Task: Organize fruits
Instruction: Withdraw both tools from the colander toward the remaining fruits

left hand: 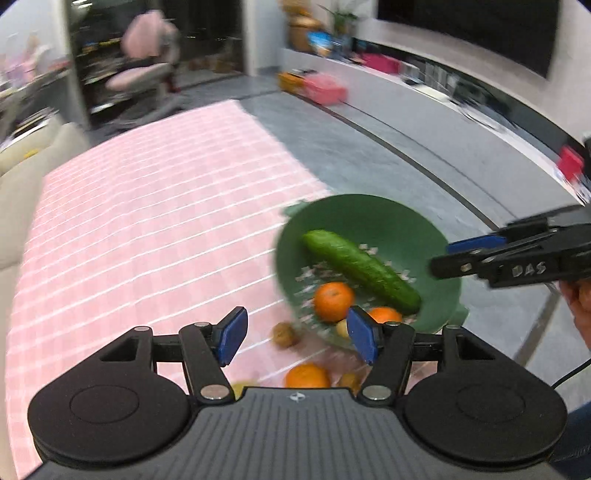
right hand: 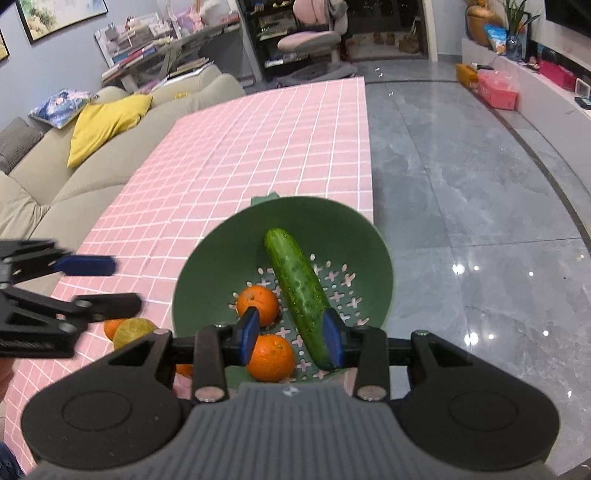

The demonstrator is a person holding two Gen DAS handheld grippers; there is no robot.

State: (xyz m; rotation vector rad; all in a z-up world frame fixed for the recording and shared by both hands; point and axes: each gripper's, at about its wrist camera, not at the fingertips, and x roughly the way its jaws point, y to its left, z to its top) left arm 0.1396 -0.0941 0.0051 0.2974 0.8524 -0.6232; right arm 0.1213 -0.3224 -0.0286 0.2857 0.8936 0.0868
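Note:
A green colander bowl (right hand: 229,243) stands at the right edge of the pink checked table (right hand: 258,147). It holds a cucumber (right hand: 295,288) and two oranges (right hand: 258,304). My right gripper (right hand: 291,339) hovers open above the bowl's near side, jaws over the second orange (right hand: 271,356). My left gripper (left hand: 295,334) is open and empty, left of the bowl (left hand: 369,218), over a small brown fruit (left hand: 285,334) and an orange (left hand: 307,376) on the cloth. The right wrist view shows a lemon (right hand: 133,330) and an orange (right hand: 112,326) left of the bowl.
A beige sofa (right hand: 74,177) with a yellow cushion (right hand: 107,125) runs along the table's left side. Grey tiled floor (right hand: 461,184) lies to the right. A pink chair (right hand: 314,33) and shelves stand at the back. A low white counter (right hand: 554,96) runs along the right.

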